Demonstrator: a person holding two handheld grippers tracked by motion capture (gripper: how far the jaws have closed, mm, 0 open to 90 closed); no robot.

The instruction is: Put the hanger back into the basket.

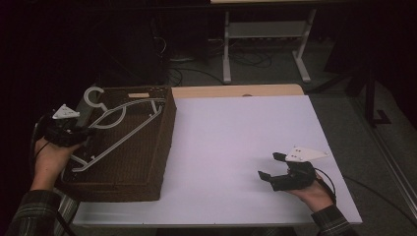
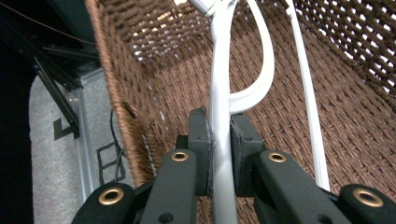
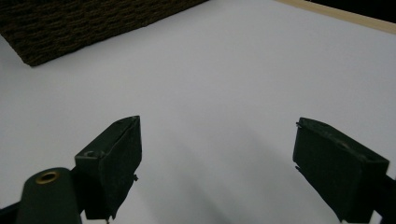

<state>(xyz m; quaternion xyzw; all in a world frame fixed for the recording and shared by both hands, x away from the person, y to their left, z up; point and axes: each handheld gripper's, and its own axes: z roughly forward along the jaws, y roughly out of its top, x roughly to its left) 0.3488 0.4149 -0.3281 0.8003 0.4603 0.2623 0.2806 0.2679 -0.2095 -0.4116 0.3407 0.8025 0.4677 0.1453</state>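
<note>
Left gripper [image 2: 219, 154] is clamped on one arm of the white hanger [image 1: 123, 123], which lies inside the brown wicker basket [image 1: 162, 147] at the table's [image 1: 236, 128] left edge, its hook over the basket's far-left corner. Right gripper [image 1: 272, 166] rests near the table's near-right corner, jaws wide apart and empty. I judge the hanger gripped but not yet lifted out, so removal or repositioning remains.

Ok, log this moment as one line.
left tool: shut on hanger in basket | right tool: open, empty, over table
</note>
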